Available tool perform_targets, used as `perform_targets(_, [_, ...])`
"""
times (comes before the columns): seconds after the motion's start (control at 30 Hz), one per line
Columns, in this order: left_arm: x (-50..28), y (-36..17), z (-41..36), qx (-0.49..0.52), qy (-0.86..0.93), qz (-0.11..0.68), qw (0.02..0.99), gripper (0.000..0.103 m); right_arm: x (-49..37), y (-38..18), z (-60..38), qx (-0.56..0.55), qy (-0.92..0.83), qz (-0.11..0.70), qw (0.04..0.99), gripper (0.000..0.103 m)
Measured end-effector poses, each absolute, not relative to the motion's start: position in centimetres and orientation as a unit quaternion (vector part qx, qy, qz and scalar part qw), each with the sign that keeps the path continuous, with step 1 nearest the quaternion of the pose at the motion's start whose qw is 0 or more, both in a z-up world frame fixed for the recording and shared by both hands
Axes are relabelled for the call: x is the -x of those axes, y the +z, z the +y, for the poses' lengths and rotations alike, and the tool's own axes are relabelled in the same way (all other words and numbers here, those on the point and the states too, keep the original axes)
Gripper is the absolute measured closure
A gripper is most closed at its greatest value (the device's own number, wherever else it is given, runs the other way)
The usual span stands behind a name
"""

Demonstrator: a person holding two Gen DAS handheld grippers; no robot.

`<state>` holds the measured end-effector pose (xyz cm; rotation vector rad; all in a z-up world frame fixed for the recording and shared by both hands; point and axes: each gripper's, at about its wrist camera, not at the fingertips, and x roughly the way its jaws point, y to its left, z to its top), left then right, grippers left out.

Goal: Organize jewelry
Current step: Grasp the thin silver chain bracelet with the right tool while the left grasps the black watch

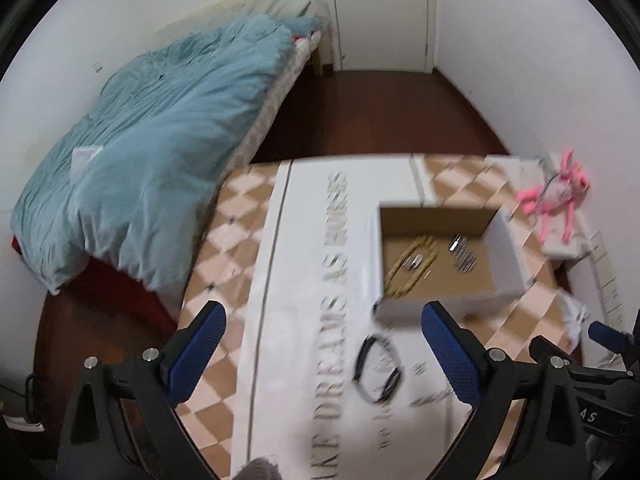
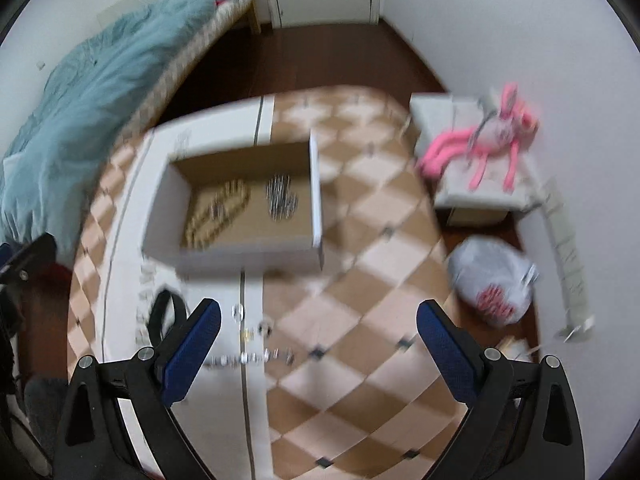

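An open cardboard box (image 1: 508, 256) (image 2: 316, 200) stands on the checkered table. In it lie a gold chain (image 1: 408, 268) (image 2: 224, 208) and a silver piece (image 1: 464, 256) (image 2: 282, 198). A black band (image 1: 374, 368) (image 2: 160, 314) lies on the table near the box's front, with a silver chain (image 1: 432, 398) (image 2: 252, 358) and small silver pieces (image 2: 250, 324) beside it. My left gripper (image 1: 324, 356) is open and empty above the black band. My right gripper (image 2: 318, 354) is open and empty above the silver chain. Both views are blurred.
A bed with a blue duvet (image 1: 152, 140) (image 2: 80, 80) borders the table's left. A pink plush toy (image 1: 556, 196) (image 2: 488, 136) lies on a grey stool (image 2: 468, 200) at the right. A plastic bag (image 2: 492, 284) sits on the floor. A door (image 1: 380, 12) is at the back.
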<state>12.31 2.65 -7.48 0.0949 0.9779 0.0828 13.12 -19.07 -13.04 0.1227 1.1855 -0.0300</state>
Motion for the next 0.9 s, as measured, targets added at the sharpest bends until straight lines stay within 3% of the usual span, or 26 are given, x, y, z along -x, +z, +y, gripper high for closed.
perform_targets(0.1, [-11.7, -10.9, 3.5, -0.06, 0.055, 0.497, 0.864, 0.003, -12.1, -17.1, -19.2, -0.105, 0.0, 0.584, 0.805, 0.007])
perform_targets(0.17, [-11.4, -13.3, 4.2, -0.063, 0.065, 0.518, 0.851, 0.003, -11.5, -19.4, -19.3, -0.127, 0.001, 0.594, 0.795, 0.027])
perform_targets(0.43, [-10.6, -16.5, 6.2, -0.059, 0.081, 0.543, 0.834, 0.003, -10.5, -22.9, -17.1, -0.108, -0.021, 0.579, 0.808, 0.03])
perform_targets(0.5, [-10.5, -16.6, 6.2, -0.056, 0.082, 0.544, 0.833, 0.003, -10.2, -23.1, -15.9, -0.077, -0.031, 0.574, 0.815, 0.036])
perform_targets(0.53, [-10.4, -16.7, 6.2, -0.055, 0.081, 0.545, 0.833, 0.003, -10.0, -23.1, -15.4, -0.058, -0.035, 0.571, 0.818, 0.047])
perform_targets(0.57, [-10.5, -16.8, 6.3, -0.055, 0.08, 0.546, 0.832, 0.003, -9.9, -23.0, -14.7, -0.054, -0.025, 0.563, 0.824, 0.069])
perform_targets(0.63, [-10.5, -17.0, 6.1, -0.052, 0.078, 0.549, 0.831, 0.003, -9.7, -22.8, -14.0, -0.054, -0.011, 0.56, 0.826, 0.096])
perform_targets(0.9, [-11.3, -17.3, 5.9, -0.011, 0.042, 0.558, 0.829, 0.004, -8.9, -21.8, -16.2, -0.11, -0.012, 0.549, 0.829, 0.097])
